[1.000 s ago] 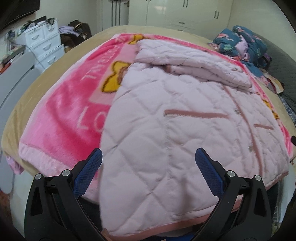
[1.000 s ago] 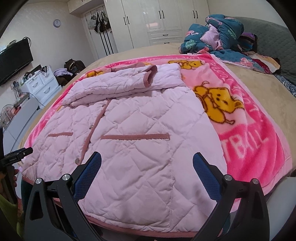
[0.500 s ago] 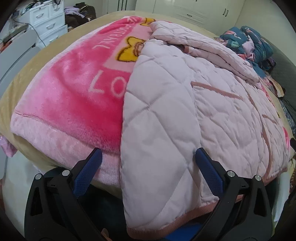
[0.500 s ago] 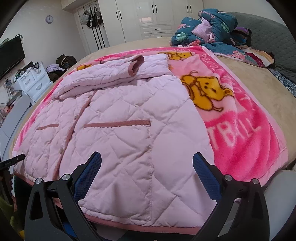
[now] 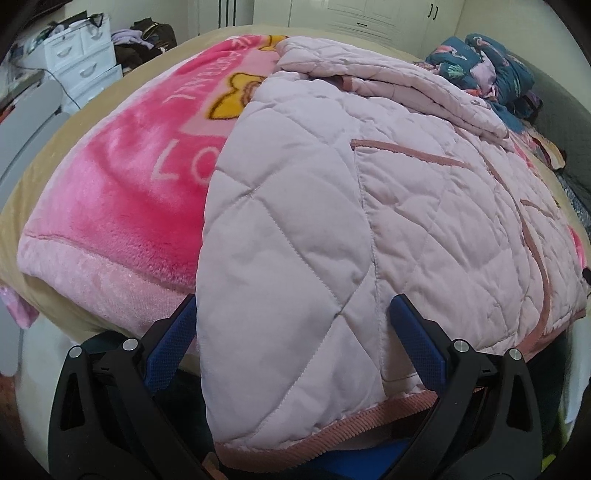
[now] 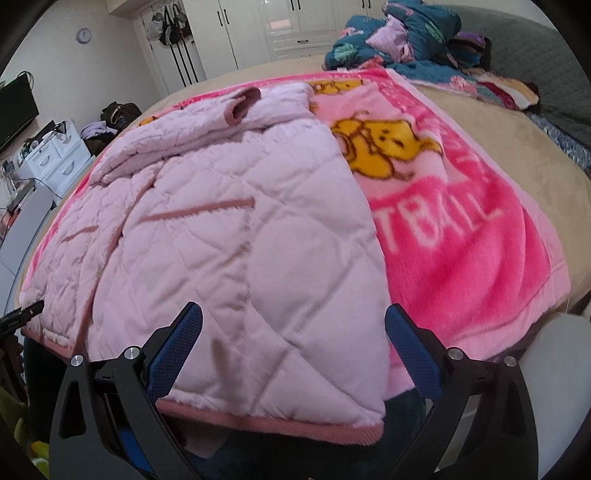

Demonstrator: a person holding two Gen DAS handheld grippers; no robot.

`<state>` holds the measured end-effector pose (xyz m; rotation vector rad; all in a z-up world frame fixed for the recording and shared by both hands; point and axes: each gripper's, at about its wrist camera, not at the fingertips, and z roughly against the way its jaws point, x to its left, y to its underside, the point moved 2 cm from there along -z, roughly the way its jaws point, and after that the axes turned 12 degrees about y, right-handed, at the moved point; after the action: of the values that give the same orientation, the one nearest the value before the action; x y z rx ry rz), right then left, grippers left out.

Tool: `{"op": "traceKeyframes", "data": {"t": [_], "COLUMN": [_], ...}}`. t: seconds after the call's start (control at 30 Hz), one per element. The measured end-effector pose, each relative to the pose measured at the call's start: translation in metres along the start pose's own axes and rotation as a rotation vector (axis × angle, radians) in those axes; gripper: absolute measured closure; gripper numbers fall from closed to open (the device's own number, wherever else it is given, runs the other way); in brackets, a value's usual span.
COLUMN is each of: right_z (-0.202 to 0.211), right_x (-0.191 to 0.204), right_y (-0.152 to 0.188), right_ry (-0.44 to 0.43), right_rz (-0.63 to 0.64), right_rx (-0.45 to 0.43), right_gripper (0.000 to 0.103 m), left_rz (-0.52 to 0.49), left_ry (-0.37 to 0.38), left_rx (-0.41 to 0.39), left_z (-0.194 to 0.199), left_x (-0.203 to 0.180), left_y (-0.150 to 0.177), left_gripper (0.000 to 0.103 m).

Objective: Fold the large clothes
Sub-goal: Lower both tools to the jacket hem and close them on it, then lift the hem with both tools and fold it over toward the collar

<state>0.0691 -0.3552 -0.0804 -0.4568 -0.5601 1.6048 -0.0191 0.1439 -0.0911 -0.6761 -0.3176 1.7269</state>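
Note:
A large pale pink quilted jacket (image 5: 369, 192) lies flat on a pink cartoon blanket (image 5: 122, 177) on the bed, sleeves folded across its top. Its darker pink hem hangs over the near bed edge. My left gripper (image 5: 295, 332) is open, its blue-padded fingers either side of the jacket's left bottom corner. My right gripper (image 6: 295, 339) is open around the right bottom corner of the jacket (image 6: 240, 240), beside the blanket (image 6: 461, 240). The left gripper's tip shows at the far left of the right wrist view (image 6: 22, 317).
A heap of blue floral bedding (image 6: 406, 40) lies at the bed's far right. White drawers (image 5: 85, 62) and clothes stand left of the bed. White wardrobes (image 6: 288, 26) line the back wall. A tan sheet (image 6: 498, 122) covers the bed.
Both grippers have moved down and closer to the jacket's hem. The bottom corners now sit between the open fingers.

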Motion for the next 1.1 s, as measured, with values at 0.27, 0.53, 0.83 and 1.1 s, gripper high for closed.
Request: {"op": "traceKeyframes", "data": {"t": [0.27, 0.53, 0.83, 1.1], "right_z": [-0.009, -0.009, 0.040, 0.018], "right_x": [-0.017, -0.019, -0.017, -0.015], "right_y": [0.030, 0.040, 0.017, 0.015], "right_ry": [-0.061, -0.142, -0.220, -0.222], "right_rz": [-0.009, -0.019, -0.001, -0.004], "right_rx": [0.083, 0.102, -0.075, -0.003], "right_gripper": [0.010, 0.050, 0.084, 0.062], "left_rz": [0.023, 0.048, 0.037, 0.011], "left_ry": [0.028, 0.055, 0.053, 0.057], "left_rx": [0.004, 0.015, -0.009, -0.036], "left_z": [0.001, 0.011, 0.019, 0.023], "left_x": [0.007, 0.014, 0.010, 0.004], "left_y": [-0.002, 0.004, 0.009, 0.007], "left_gripper": [0.009, 0.009, 0.040, 0.068]}}
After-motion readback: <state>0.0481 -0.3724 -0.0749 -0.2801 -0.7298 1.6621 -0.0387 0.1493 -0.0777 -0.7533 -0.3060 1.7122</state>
